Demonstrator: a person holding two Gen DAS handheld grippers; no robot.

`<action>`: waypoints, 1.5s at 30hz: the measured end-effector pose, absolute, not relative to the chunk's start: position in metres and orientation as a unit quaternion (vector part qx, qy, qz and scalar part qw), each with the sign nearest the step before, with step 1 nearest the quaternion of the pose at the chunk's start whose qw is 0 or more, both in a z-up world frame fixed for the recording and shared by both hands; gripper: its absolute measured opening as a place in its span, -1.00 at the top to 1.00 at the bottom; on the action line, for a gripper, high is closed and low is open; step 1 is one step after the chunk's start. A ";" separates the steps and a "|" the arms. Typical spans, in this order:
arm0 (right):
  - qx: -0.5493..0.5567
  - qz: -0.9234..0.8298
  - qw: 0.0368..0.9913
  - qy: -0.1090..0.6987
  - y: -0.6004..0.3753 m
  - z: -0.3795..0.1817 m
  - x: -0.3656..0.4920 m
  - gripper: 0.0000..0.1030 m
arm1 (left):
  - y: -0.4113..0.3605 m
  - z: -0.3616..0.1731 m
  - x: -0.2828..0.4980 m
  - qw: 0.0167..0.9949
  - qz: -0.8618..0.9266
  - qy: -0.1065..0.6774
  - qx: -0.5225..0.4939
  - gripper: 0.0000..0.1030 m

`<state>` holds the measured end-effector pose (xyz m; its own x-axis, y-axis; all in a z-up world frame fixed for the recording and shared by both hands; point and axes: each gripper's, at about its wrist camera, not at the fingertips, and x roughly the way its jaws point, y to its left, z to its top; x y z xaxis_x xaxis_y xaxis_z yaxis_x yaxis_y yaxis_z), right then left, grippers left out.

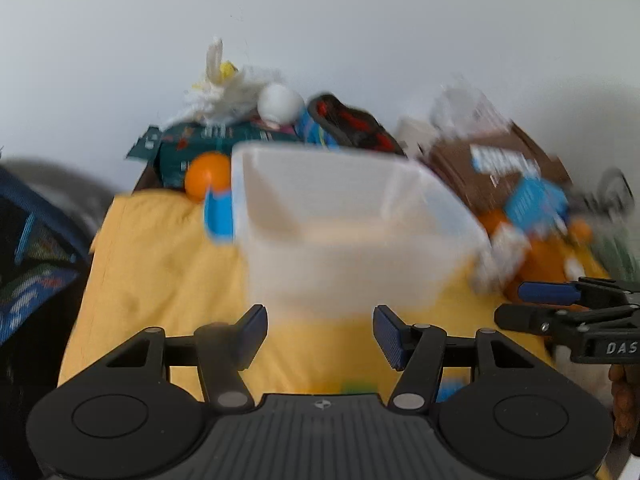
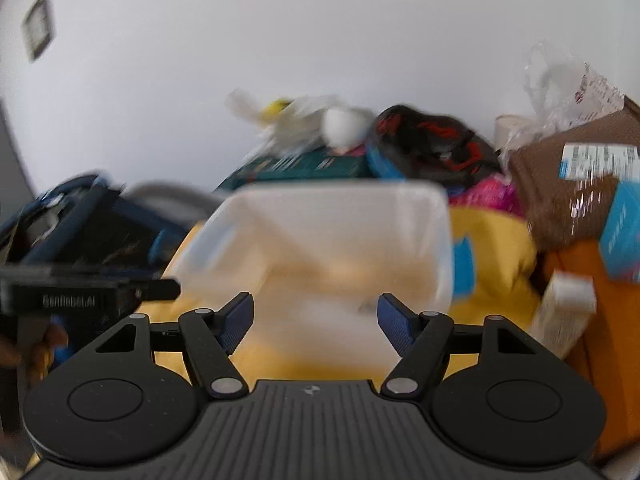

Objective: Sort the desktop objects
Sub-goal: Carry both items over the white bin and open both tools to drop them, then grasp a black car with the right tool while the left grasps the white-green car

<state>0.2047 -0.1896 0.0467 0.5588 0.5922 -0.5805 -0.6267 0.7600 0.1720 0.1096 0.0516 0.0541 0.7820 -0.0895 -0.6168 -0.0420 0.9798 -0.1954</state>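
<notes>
A translucent white plastic bin stands on a yellow cloth; it also shows in the right wrist view. Both views are blurred. My left gripper is open and empty just in front of the bin. My right gripper is open and empty, also just short of the bin's near wall. The right gripper shows at the right edge of the left wrist view. The left gripper shows at the left of the right wrist view.
Clutter lines the wall behind the bin: an orange ball, a white ball, a teal box, a black and red item, a brown package, and orange and blue boxes. A dark blue bag lies left.
</notes>
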 end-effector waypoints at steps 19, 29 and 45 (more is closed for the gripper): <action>-0.140 0.351 0.839 0.391 -0.208 -0.076 0.085 -0.24 | -0.014 -0.046 0.063 0.902 -0.038 0.425 -0.069 -0.21; -0.141 0.351 0.837 0.395 -0.210 -0.088 0.090 -0.33 | -0.032 -0.053 0.082 0.901 -0.022 0.429 -0.059 -0.31; -0.136 0.357 0.842 0.380 -0.231 -0.081 0.089 -0.31 | -0.019 -0.039 0.064 0.911 -0.043 0.408 -0.050 -0.31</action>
<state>0.0893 -0.2313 -0.0805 0.4560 0.4986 -0.7372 -0.7051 0.7078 0.0426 0.0636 -0.0189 -0.0391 0.6631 -0.1184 -0.7391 0.0376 0.9914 -0.1251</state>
